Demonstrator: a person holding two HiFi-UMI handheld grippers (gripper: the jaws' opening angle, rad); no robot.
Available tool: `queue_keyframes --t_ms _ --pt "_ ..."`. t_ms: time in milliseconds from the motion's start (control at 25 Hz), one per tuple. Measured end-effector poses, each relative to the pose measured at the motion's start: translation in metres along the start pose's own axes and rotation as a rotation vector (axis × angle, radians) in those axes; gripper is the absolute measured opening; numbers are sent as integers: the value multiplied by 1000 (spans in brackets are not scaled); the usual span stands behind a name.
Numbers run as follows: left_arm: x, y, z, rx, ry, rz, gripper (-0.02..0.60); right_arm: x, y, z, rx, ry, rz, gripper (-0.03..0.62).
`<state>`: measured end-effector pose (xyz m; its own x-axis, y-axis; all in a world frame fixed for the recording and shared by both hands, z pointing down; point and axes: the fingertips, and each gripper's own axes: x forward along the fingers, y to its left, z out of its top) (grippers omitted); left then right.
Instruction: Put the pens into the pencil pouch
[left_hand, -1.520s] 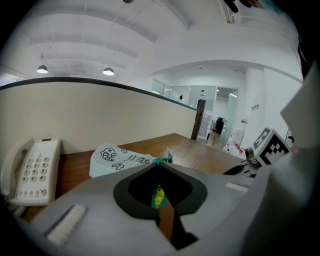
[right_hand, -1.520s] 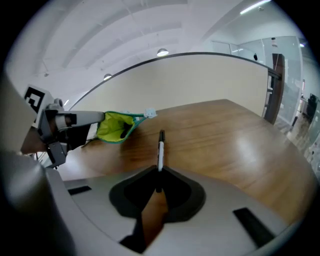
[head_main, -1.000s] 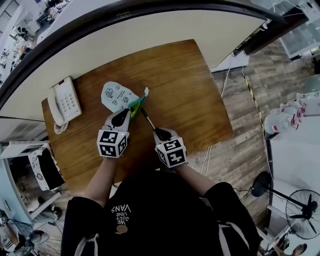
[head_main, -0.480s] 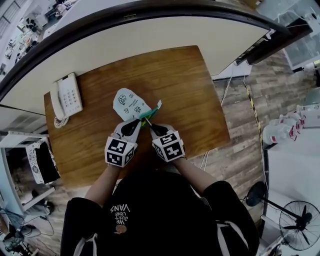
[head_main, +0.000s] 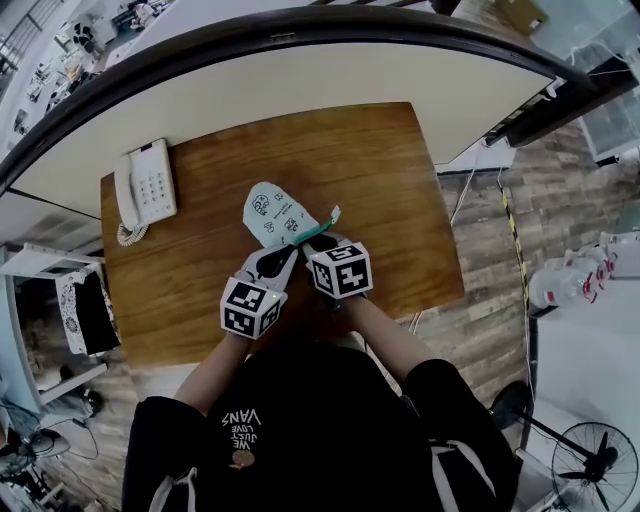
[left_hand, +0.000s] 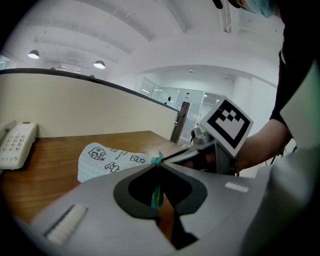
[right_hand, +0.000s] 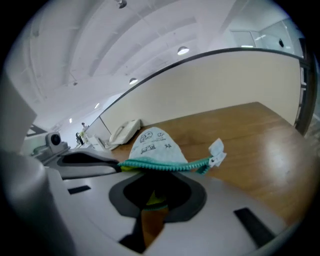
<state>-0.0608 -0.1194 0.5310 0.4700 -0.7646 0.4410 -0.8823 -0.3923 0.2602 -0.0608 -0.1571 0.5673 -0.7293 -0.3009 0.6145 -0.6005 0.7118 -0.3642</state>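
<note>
Table: We are looking down on a brown wooden table (head_main: 380, 170) that is standing against a curved beige partition (head_main: 300, 75).
Pencil pouch: The pencil pouch (head_main: 270, 210), white with dark cartoon drawings, is lying near the middle of the table. Its rounded closed end is pointing toward the partition and its mouth is facing us.
Zipper: A teal zipper (right_hand: 165, 165) is running along the mouth, and its pale pull tab (right_hand: 216, 150) is sticking out at the right end.
Left gripper: The left gripper (left_hand: 158, 164) is pinching the left part of the pouch mouth. Its jaws are pressing together on the teal edge, which is showing through the notch between them.
Right gripper: The right gripper (right_hand: 151, 174) is sitting just beside the left one at the same mouth, with the zipper lying across its tips. Its jaws are standing nearly together, leaving only a thin slit through which the wood is showing.
Yellow-green bit: A yellow-green bit (right_hand: 152, 196) is showing in the right gripper's notch, just below the zipper. We are not able to tell whether it is a pen or the pouch's lining.
Telephone: A white telephone (head_main: 147, 185) is resting near the table's far left corner, well apart from the pouch.
Person: Bare forearms (head_main: 385, 335) are reaching out from a dark shirt to both grippers.
</note>
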Motion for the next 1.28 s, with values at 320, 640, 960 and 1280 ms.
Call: queue_keyframes --t_ms 320,640,960,1280 --pt "9 10 1 -32 -1 20 25 -10 -7 4 84 -77 6 123" --pt "22 17 -10 -37 43 21 26 -57 -26 -29 190 -95 -85 126" --pt "31 18 -21 13 97 -4 28 -99 -30 -49 179 -133 -214 126" --pt "32 15 -32 48 136 -31 28 -115 -18 -57 198 -188 -289 126"
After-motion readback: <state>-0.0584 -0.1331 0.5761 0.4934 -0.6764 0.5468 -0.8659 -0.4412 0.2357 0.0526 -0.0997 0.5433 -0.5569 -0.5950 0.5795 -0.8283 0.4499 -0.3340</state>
